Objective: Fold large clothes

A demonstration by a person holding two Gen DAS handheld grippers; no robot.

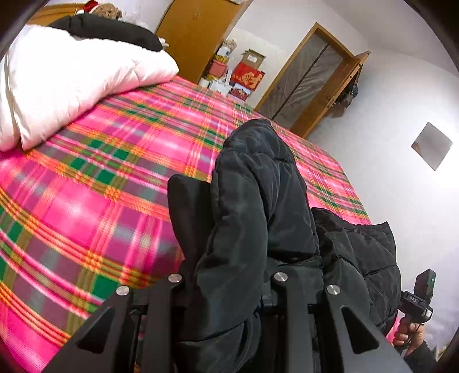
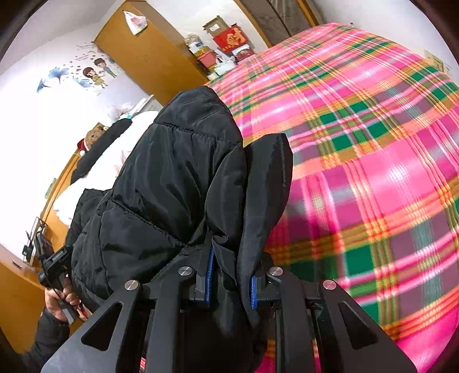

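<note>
A black puffer jacket (image 1: 258,186) hangs lifted above the bed's pink plaid blanket (image 1: 100,172). In the left wrist view my left gripper (image 1: 243,229) is shut on a bunched fold of it, and the padding hides one finger. In the right wrist view my right gripper (image 2: 229,218) is shut on another bunch of the jacket (image 2: 172,178), with cloth squeezed between the two blue pads (image 2: 209,275). The rest of the jacket sags between the two grippers. Each view shows the other gripper's handle (image 1: 418,298) (image 2: 51,266) with a hand on it.
A folded white quilt (image 1: 71,80) lies at the head of the bed with a black garment (image 1: 109,31) and a teddy bear (image 1: 107,11) on it. A wooden wardrobe (image 1: 195,28), stacked boxes (image 1: 246,74) and a door (image 1: 309,74) stand beyond the bed's far side.
</note>
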